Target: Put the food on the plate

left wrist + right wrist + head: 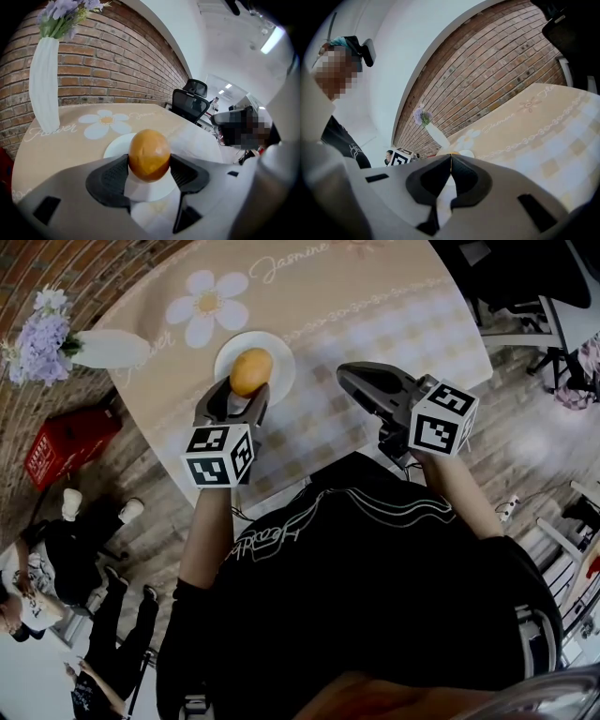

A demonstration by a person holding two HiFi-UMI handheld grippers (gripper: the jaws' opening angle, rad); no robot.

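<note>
Clamping the food (pixel 149 154) right now are the left tongs (pixel 149 165). The left gripper view shows it best: both dark pads sit against the sides of the round orange piece, with the white plate (pixel 114 146) directly behind and below it. From here I cannot tell whether the food rests on the plate or hangs just above it.

Up in the head view, the food (pixel 251 371) shows over the middle of the plate (pixel 283 354), with the left tongs (pixel 246 392) reaching in from the near side. Only that view shows both tools at once: the right tongs (pixel 349 377) are off to the right of the plate, clear of it, above the checked part of the cloth on the bench (pixel 394 315).

Over to the right gripper view, where the right tongs (pixel 450 161) have their tips pressed together with nothing between them. It also catches the left tool's marker cube (pixel 399 158) low at the left.

The white vase (pixel 112 348) of purple flowers (pixel 42 343) stands at the bench's far left, well apart from the plate. The two gripper views show it upright before a brick wall (pixel 117 61). Only the head view takes in the red crate (pixel 70 442) on the floor.
</note>
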